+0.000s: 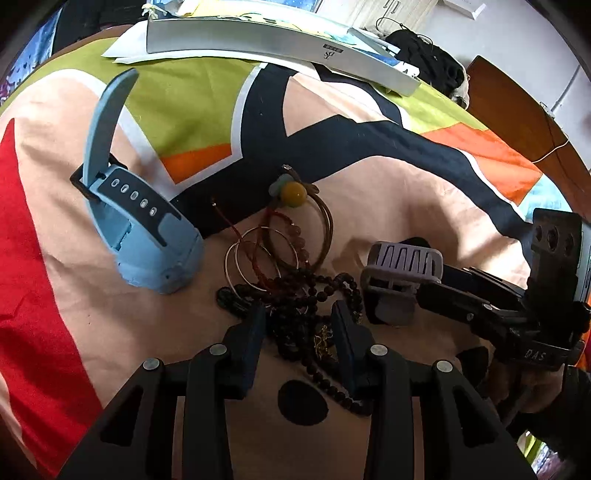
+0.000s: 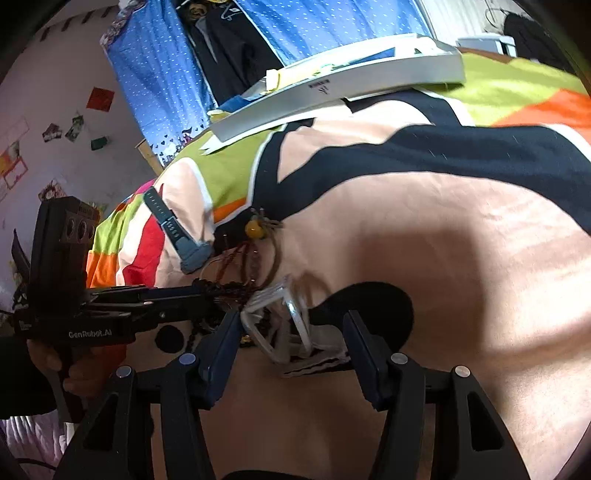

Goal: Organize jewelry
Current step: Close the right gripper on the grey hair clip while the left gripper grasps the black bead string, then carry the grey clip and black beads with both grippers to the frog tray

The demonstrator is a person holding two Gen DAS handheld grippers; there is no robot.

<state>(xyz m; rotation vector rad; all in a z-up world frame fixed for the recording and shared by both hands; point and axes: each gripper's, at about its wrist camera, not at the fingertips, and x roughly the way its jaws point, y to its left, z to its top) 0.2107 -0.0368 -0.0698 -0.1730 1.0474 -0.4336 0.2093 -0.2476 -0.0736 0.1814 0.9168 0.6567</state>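
A heap of jewelry lies on the patterned bedspread: dark bead strands (image 1: 310,291), thin silver hoops (image 1: 255,258), a brown cord with a yellow bead (image 1: 294,193) and a blue watch (image 1: 136,225). My left gripper (image 1: 299,325) is open, its fingers on either side of the dark beads. A lilac hair claw (image 1: 402,273) lies right of the heap. My right gripper (image 2: 291,343) is open around that claw (image 2: 288,328), and it also shows in the left wrist view (image 1: 395,291). The left gripper shows in the right wrist view (image 2: 218,291), reaching into the heap.
A long white box (image 1: 258,38) lies at the far side of the bed on papers. A dark garment (image 1: 432,55) sits at the far right by the wooden bed edge (image 1: 517,110). A blue dotted curtain (image 2: 295,29) hangs behind.
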